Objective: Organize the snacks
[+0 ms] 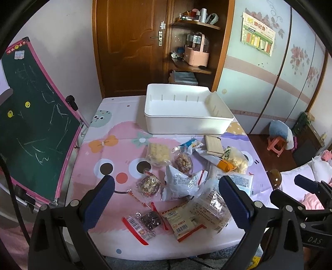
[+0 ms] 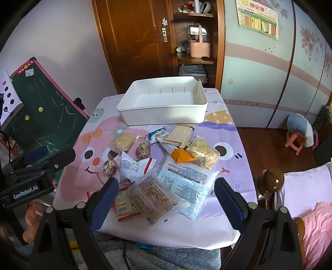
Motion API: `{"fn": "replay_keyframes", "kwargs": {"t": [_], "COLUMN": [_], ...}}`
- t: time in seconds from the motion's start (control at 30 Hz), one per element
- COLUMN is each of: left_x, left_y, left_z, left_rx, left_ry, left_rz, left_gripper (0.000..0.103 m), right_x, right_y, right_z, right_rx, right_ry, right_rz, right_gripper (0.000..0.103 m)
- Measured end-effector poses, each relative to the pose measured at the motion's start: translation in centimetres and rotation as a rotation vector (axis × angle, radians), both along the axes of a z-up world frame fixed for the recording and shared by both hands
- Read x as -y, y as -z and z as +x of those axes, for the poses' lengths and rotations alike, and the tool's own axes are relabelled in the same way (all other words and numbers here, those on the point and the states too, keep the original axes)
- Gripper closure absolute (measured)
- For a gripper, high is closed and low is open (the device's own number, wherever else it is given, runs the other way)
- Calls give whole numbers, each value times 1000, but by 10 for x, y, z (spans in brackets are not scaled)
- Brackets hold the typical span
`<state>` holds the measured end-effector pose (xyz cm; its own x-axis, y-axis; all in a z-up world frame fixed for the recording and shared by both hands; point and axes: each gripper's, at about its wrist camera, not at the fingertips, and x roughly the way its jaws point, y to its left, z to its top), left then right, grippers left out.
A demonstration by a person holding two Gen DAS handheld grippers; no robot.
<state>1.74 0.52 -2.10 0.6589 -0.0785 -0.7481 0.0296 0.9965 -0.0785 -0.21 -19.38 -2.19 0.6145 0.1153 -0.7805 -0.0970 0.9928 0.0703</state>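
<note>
My left gripper point(image 1: 167, 191) hangs over the near edge of the table point(image 1: 108, 149) with its fingers spread wide and nothing between them; my right gripper point(image 2: 167, 192) is spread just as wide and holds nothing. The snacks point(image 1: 182, 178) lie loose in a pile on the cartoon tablecloth, between the grippers and the white bin point(image 1: 182, 108), which stands at the far side with no snack in it. Only the left view shows the dark bar in its red-edged wrapper point(image 1: 145, 224) with a barcode, nearest me. Only the right view shows the pale blue packet point(image 2: 186, 187) plainly, printed in small text I cannot read. The right view also catches the left gripper's body at its left edge, lettered "GenRobot.AI" point(image 2: 26, 194); in the left view the right gripper's body reads "DAS" point(image 1: 314, 241). The wall poster point(image 2: 257, 18) carries writing too small to make out.
</note>
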Motion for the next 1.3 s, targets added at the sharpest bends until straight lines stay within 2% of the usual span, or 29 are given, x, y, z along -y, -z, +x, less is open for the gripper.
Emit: {"fn": "replay_keyframes", "kwargs": {"t": [0.67,0.83,1.13,1.3], "left_x": [-4,-5,-28,-40], "left_y": [3,7,35,68], "left_z": [0,4,15,21], "left_rx": [0,-4,-64,-133], "left_ry": [31,27,36,73], "left_rz": [9,46,71,105], "left_gripper": [3,3,3,3], "right_x": [-9,-11,-21,-24], "right_y": [7,13,41,71], "right_z": [3,7,18,29], "right_rx": [-10,-17,-33,-118], "right_ry": [-28,-37,-95,-126], "right_rz": [-37,-45,-109,-107], "right_gripper": [9,9,9,9]}}
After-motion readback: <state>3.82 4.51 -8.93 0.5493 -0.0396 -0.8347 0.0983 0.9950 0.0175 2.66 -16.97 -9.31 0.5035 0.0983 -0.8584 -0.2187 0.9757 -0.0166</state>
